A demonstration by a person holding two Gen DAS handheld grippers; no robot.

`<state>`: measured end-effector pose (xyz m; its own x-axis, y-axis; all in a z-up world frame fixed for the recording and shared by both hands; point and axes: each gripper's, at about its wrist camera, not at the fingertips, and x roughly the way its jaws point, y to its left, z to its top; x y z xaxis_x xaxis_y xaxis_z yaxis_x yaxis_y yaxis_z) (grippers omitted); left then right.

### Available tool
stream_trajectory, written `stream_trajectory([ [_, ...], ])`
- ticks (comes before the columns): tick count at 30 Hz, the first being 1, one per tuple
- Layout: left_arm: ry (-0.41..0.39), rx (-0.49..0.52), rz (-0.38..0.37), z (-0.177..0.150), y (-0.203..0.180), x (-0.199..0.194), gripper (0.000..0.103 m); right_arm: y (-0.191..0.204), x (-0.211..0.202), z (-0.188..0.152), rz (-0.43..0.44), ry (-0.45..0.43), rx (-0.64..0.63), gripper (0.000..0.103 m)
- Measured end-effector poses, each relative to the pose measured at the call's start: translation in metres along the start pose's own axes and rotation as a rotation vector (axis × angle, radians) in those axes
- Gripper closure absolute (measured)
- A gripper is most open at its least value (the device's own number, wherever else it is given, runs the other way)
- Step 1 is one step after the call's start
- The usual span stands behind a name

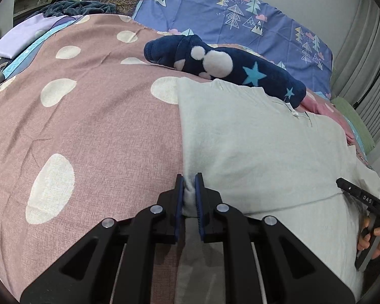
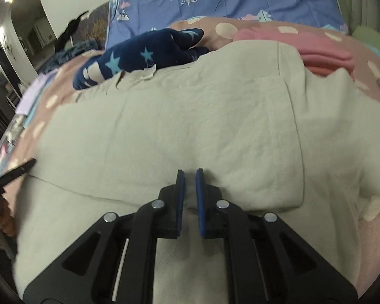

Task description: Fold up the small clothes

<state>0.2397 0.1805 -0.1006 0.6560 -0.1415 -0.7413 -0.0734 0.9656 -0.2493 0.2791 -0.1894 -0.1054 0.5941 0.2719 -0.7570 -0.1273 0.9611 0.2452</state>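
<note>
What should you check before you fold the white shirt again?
1. Left gripper pinching the white shirt edge: ok, cloth is bunched between its blue pads.
2. Right gripper holding the shirt: cannot tell, its jaws are nearly shut over the cloth, but no fabric shows between the pads.
3. Shirt lying flat on the pink dotted bedspread: ok, only soft creases.
4. Navy star garment clear of the shirt: not ok, it rests over the collar edge.
5. Pink garment out of the way: cannot tell, it lies right at the shirt's far edge.
</note>
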Motion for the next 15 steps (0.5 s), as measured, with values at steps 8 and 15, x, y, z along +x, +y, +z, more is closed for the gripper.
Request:
stream_trajectory([
  [8, -0.075, 0.072, 0.001, 0.018, -0.048, -0.041, 0.087, 0.005, -0.035, 0.008, -0.047, -0.091, 0.013, 0.095],
  [15, 0.091, 0.170, 0.012, 0.005, -0.114, 0.032, 0.072, -0.037, -0.018, -0.004, -0.079, -0.055, 0.081, 0.084],
])
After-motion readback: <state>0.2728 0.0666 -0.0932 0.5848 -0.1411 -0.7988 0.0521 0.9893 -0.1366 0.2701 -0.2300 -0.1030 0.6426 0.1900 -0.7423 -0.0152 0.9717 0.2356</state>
